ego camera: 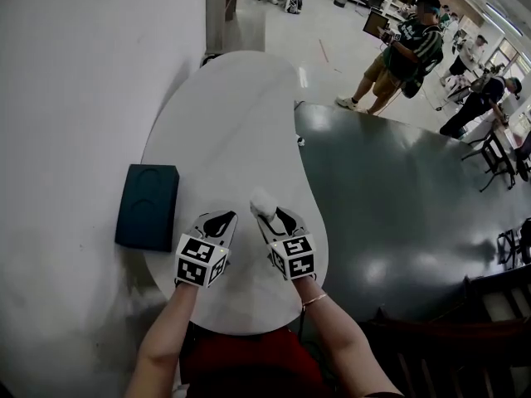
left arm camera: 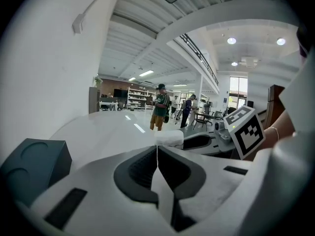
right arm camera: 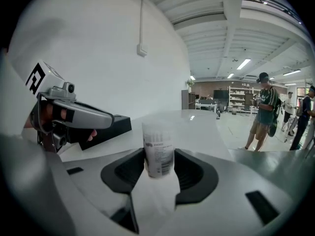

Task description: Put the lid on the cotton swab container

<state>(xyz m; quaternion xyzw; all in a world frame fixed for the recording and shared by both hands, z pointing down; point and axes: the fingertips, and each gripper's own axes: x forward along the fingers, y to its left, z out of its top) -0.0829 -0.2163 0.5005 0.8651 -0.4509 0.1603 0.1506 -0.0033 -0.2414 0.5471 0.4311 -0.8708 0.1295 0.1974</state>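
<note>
— Where's the swab container (right arm camera: 158, 151)?
— Upright, clamped in the right gripper (ego camera: 272, 214). The left gripper (left arm camera: 157, 156) has its jaws pressed together, empty.
— Nearby?
— A dark box (ego camera: 147, 206) at nine o'clock; people (ego camera: 406, 52) at one o'clock.

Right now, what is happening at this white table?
A person holds a gripper in each hand over the white table. The right gripper is shut on the cotton swab container, held upright. The left gripper is shut beside it, with nothing between its jaws. I see no separate lid; whether one is already on, I cannot tell.
</note>
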